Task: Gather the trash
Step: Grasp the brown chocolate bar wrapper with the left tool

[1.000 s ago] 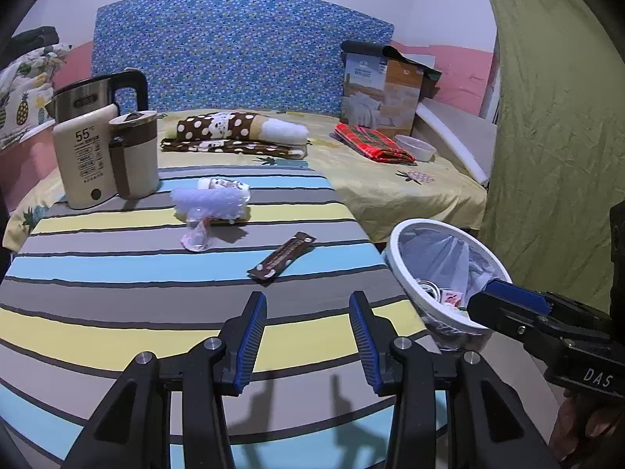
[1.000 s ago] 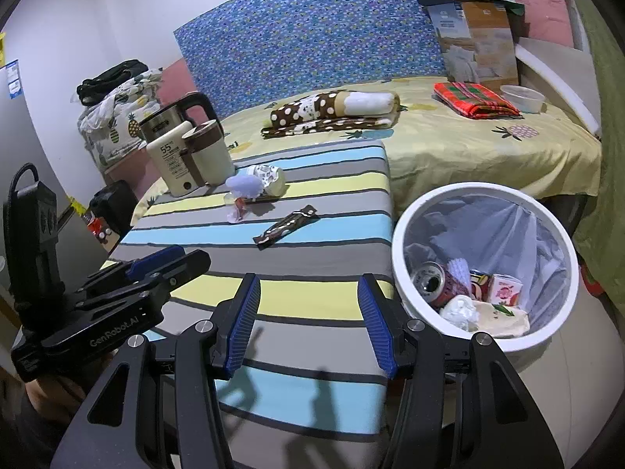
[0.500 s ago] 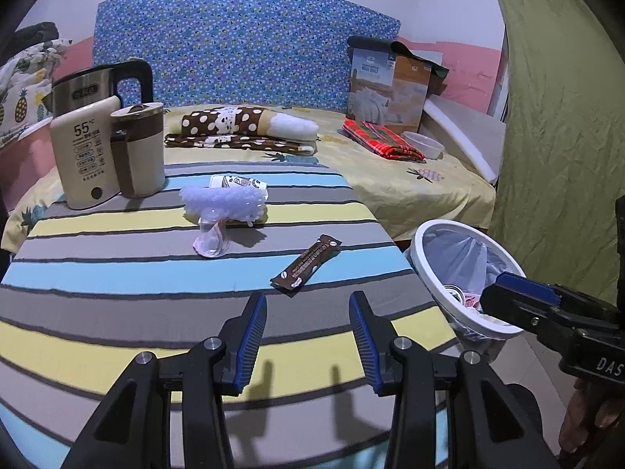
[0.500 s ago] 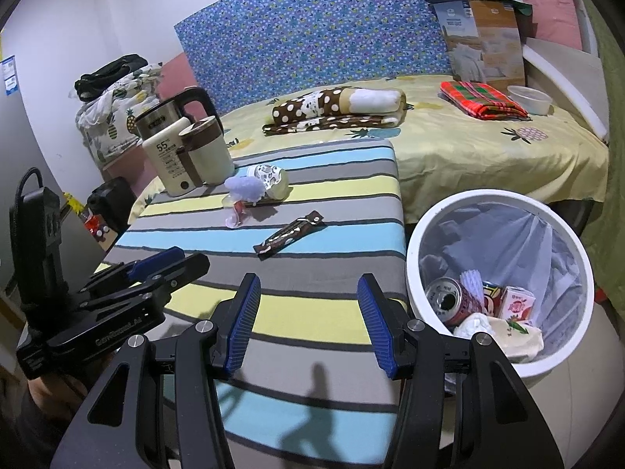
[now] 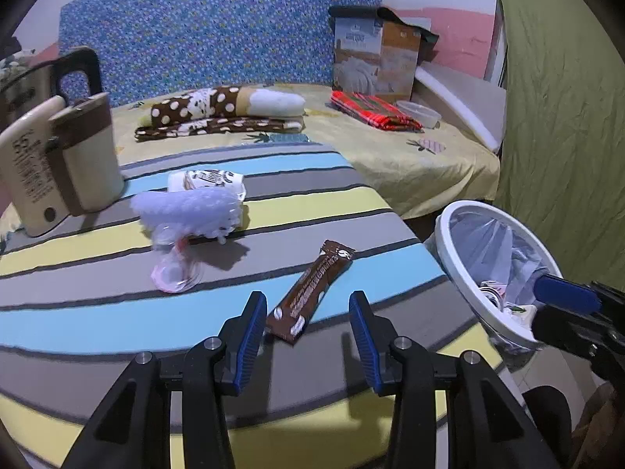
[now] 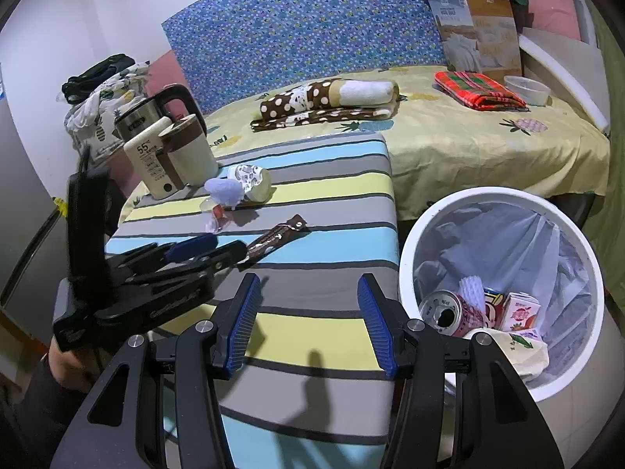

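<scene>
Left hand-held gripper (image 5: 308, 326) open, empty, near end of brown wrapper (image 5: 311, 291) just inside it, on striped surface (image 5: 97, 312). Right hand-held gripper (image 6: 308, 322) open, empty, beside white bin (image 6: 504, 195).

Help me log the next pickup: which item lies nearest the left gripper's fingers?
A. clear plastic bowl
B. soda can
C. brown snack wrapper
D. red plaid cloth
C: the brown snack wrapper lies on the striped table, its near end just ahead of the open left gripper.
</scene>
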{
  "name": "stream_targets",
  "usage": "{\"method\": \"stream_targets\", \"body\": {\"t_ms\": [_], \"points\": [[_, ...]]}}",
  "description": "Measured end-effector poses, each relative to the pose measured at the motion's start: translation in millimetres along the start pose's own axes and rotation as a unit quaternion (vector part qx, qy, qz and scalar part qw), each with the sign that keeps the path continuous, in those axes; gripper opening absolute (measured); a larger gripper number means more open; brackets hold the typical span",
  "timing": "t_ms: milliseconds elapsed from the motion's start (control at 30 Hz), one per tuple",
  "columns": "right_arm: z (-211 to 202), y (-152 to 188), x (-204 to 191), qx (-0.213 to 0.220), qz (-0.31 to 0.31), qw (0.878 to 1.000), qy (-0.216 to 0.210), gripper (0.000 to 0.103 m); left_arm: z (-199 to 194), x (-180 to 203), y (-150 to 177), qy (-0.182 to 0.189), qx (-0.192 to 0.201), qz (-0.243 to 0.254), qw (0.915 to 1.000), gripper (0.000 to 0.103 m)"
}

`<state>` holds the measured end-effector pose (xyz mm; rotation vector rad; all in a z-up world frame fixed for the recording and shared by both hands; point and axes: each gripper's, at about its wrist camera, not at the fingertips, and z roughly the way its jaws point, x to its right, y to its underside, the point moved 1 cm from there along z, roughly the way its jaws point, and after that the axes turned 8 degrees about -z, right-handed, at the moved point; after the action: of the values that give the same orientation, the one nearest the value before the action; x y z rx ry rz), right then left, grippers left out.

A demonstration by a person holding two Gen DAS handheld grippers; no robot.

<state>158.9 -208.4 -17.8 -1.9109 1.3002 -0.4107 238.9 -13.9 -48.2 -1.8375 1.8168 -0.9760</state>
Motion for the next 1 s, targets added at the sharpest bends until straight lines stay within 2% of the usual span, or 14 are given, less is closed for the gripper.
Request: {"method": "stream_targets", "body": {"t_ms": [167, 267, 333, 433, 567, 667, 1000], "points": [[6.0, 0.0, 5.0, -0.006, 0.004, 1.0, 0.0, 0.054, 25.5, 1.1, -2.8, -0.007, -0.024, 0.004, 0.9997, 0.044], [8.7, -0.6, 6.8, -0.009, 0.005, 1.0, 0.0, 0.054, 41.1, 1.8, -0.3, -0.015, -0.056, 0.005, 0.9983, 0.044], [9.3, -0.3, 7.3, -0.01, 0.005, 1.0, 0.001, 0.054, 42.0, 4.8, 0.3, -0.019, -0.055, 0.014, 0.9982, 0.041], [9.3, -0.6, 7.3, -0.011, 0.004, 1.0, 0.003, 0.054, 42.0, 11.4, 3.6, -0.034, -0.055, 0.033, 0.9974, 0.024], [5.7, -1.5, 4.5, -0.008, -0.002, 1.0, 0.006, 0.054, 33.9, 16.8, 11.0, -0.033, -0.055, 0.042, 0.9971, 0.023], [3.6, -2.7, 2.9, -0.006, -0.006, 1.0, 0.006, 0.054, 24.0, 15.2, 15.3, -0.023, -0.051, 0.026, 0.9981, 0.022], [5.9, -9.5, -6.9, -0.002, -0.019, 1.0, 0.006, 0.054, -21.0, -5.8, 17.1, -0.013, -0.003, -0.024, 0.9996, 0.022]]}}
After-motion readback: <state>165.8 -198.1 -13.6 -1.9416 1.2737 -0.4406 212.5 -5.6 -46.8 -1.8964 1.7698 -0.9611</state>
